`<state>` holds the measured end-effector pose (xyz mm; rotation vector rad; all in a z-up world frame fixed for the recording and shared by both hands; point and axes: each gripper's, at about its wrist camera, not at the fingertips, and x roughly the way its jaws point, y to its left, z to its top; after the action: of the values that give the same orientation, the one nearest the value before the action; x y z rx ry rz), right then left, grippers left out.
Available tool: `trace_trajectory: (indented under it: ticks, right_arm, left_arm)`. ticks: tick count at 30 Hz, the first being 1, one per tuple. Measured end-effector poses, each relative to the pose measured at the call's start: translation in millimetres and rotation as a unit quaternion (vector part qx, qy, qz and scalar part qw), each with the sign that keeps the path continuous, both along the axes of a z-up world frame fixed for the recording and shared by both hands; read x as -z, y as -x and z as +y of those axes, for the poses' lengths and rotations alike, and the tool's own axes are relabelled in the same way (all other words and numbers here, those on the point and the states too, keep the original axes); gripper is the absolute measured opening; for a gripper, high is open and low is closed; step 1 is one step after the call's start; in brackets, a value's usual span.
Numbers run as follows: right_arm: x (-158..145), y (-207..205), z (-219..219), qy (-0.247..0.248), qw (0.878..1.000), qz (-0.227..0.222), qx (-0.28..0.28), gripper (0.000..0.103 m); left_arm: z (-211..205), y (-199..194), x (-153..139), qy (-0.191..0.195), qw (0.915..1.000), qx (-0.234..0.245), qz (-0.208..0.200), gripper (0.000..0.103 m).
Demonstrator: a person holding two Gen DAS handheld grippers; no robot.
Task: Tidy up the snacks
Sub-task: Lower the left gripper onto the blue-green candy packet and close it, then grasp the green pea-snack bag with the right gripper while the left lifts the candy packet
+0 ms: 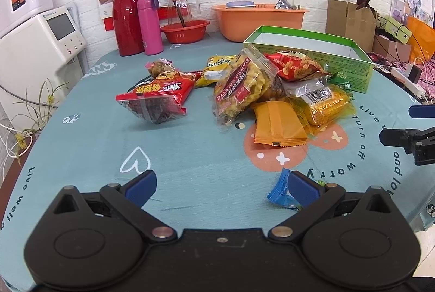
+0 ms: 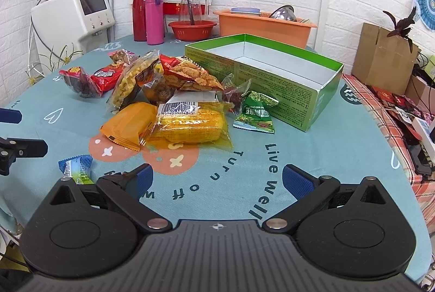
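A: How are the 2 grippers posed?

B: The left gripper (image 1: 220,184) is held low over the teal tablecloth (image 1: 81,156), its blue-padded fingers spread wide with nothing pinched. A small blue candy wrapper (image 1: 280,192) is seen just beside its right finger. The right gripper (image 2: 216,179) is likewise held low and spread apart, with only printed cloth between its fingers.

A: What is shown in 1 view and not the other?

B: A green triangular packet (image 2: 254,112) is seen clearly only in the right wrist view, lying just beside the green box (image 2: 272,74). The box's white, bare interior is also better exposed there. In the left wrist view the right gripper's fingers are caught at the right edge.

A: And the snacks themselves?

B: They are heaped at the middle of the table, in front of the box. A flat orange sachet (image 1: 277,123) with crimped ends is laid against a glossy clear pack of yellow corn (image 2: 190,126). A clear bag of ridged yellow biscuits (image 1: 242,85) is propped upright against the heap, and a red crinkled packet (image 1: 157,99) is set apart on the left. The box is thin printed cardboard, rectangular and open-topped.
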<state>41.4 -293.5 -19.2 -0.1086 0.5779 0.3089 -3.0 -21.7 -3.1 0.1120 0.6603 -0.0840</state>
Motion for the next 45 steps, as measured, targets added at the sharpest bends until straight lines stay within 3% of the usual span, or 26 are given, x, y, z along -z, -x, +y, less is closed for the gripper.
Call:
trace_trajectory:
  ticks: [11, 19, 23, 27, 33, 36, 39, 45]
  right_arm:
    - [8.9, -5.4, -11.2, -0.017, 1.000, -0.006, 0.003, 0.103]
    - [14.0, -6.3, -34.3, -0.088, 0.993, -0.074, 0.039, 0.103]
    - [17.8, -13.4, -40.9, -0.085, 0.994, -0.052, 0.036, 0.103]
    - [20.7, -18.5, -41.7, -0.066, 0.996, -0.046, 0.030, 0.103]
    - [24.3, -30.8, -40.0, -0.080, 0.996, -0.020, 0.020, 0.103]
    - [24.6, -37.0, -36.4, -0.070, 0.997, -0.017, 0.021, 0.103]
    - [23.4, -46.9, -34.8, -0.067, 0.997, -0.018, 0.018, 0.103]
    - [18.9, -79.6, -29.9, -0.063, 0.998, -0.016, 0.019, 0.103]
  left_arm:
    - [-8.3, 1.3, -0.8, 0.008, 0.9998, 0.020, -0.002, 0.103]
    - [-33.2, -4.2, 5.3, 0.047, 0.9912, 0.120, 0.032, 0.103]
    - [-44.2, -17.4, 15.1, 0.038, 0.9889, 0.133, 0.054, 0.103]
    - [-44.1, -25.4, 21.1, 0.054, 0.9852, 0.140, 0.083, 0.101]
    - [-39.9, -36.4, 27.0, 0.064, 0.9831, 0.130, 0.112, 0.101]
    - [-39.3, -38.4, 27.8, 0.062, 0.9827, 0.136, 0.109, 0.093]
    - [-41.0, -39.7, 27.4, 0.056, 0.9818, 0.150, 0.102, 0.052]
    - [-34.5, -55.1, 25.5, 0.049, 0.9817, 0.157, 0.096, 0.045]
